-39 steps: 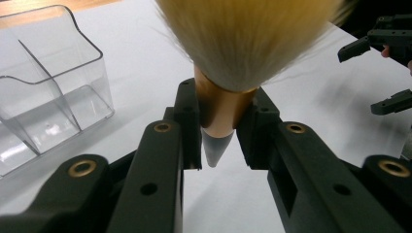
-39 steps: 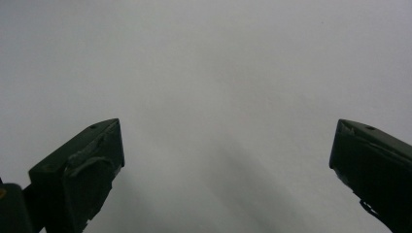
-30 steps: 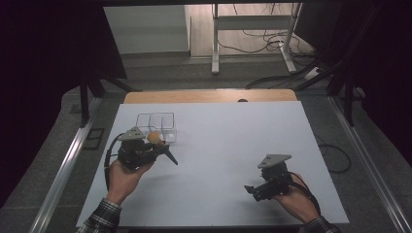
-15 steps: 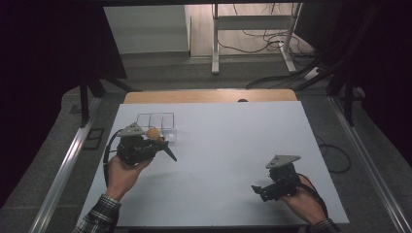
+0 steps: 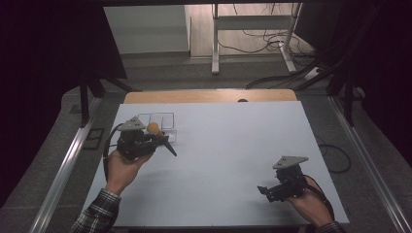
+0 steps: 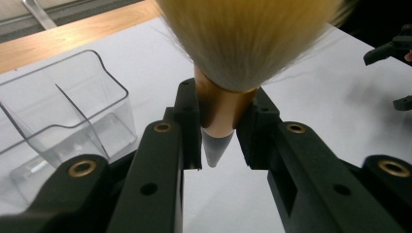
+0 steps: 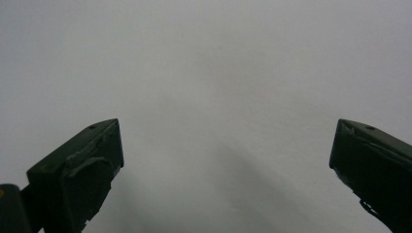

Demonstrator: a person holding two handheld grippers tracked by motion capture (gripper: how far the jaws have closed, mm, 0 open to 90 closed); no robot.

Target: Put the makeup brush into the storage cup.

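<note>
Left hand-held gripper [image 6: 219, 145] is clamped on a makeup brush [image 6: 228, 104] — its two black jaws press the copper-coloured ferrule from either side, with the pale tapered handle tip poking down between them and the blond bristle head fanning out above. Gripping at the ferrule, the stiffest and narrowest part, looks like a sensible choice: the bristles stay uncrushed and the brush cannot swivel. In the high view this left hand-held gripper [image 5: 163, 143] sits at the centre left of the frame, over the white counter [image 5: 233, 145], with the brush's orange-tan head [image 5: 153, 128] just in front of the clear plastic organiser [image 5: 158, 121]. My reading is that the brush is being carried to or from one of those compartments; which one I cannot tell.

Right hand-held gripper [image 5: 265, 191] rests low at the lower right of the high view, well apart from the brush and organiser, apparently parked out of the way. Its own view shows the jaws spread wide, nothing between them, bare white counter [image 7: 218, 87] beyond.

The left gripper view gives what the high view cannot — the exact grip point, and the organiser's [image 6: 63, 111] divider walls at the left of the frame, empty where visible. The high view alone gives the layout: both hands, the wooden strip [image 5: 209, 95] at the counter's far edge, the dark floor around.
</note>
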